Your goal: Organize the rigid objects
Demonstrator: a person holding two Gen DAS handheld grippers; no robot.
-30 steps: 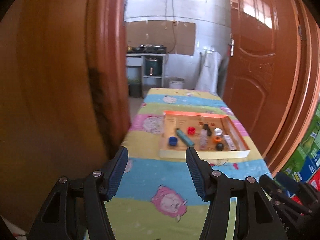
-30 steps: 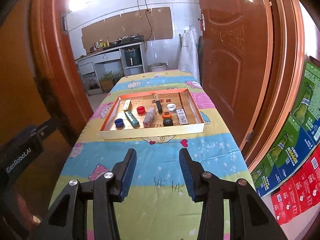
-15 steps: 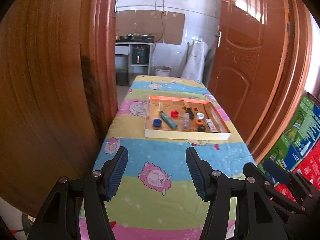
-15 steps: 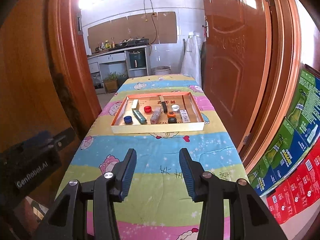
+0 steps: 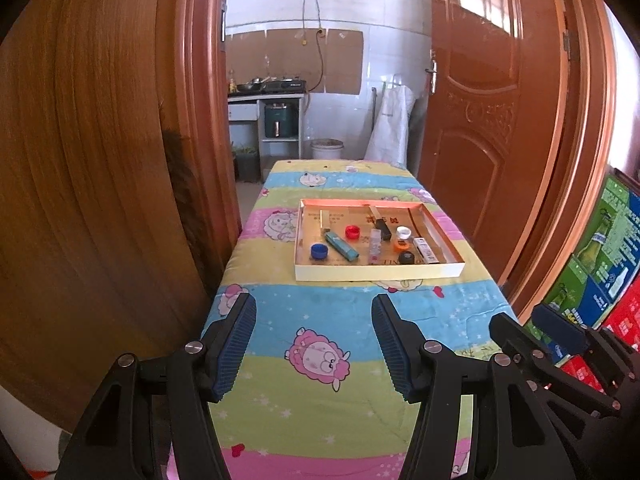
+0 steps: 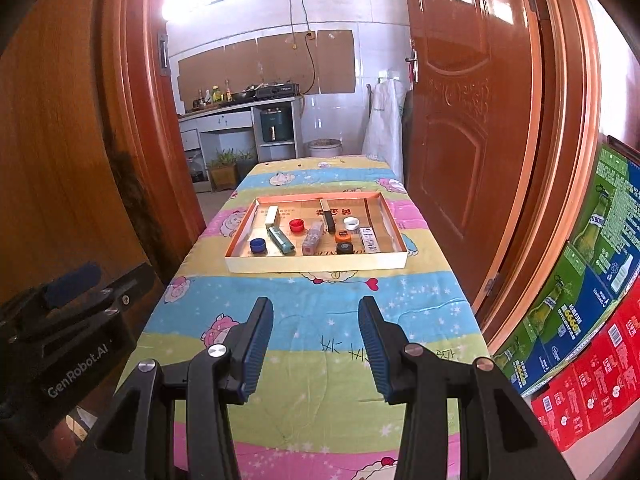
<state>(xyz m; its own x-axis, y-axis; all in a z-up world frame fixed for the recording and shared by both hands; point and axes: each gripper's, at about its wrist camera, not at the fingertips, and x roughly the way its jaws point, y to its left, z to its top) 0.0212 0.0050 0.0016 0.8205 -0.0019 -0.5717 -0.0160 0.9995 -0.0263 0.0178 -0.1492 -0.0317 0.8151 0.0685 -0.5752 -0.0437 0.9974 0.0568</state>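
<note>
While both our hand-held grippers, left (image 5: 314, 340) and right (image 6: 316, 342), hang empty and spread above the table (image 6: 420, 300), every small item sits in the tray (image 6: 316, 266); whether sorting remains, we cannot tell.

A cartoon-sheep cloth (image 5: 320, 320) in bright stripes covers the long table. Glossy wooden doors (image 6: 472, 120) stand on both sides. Stacked drink cartons (image 6: 592, 300) in green, blue and red lean at near right. Far back, a kitchen counter (image 6: 236, 110) carries bottles and a stove, with a white bucket (image 5: 327, 148) on the floor.
</note>
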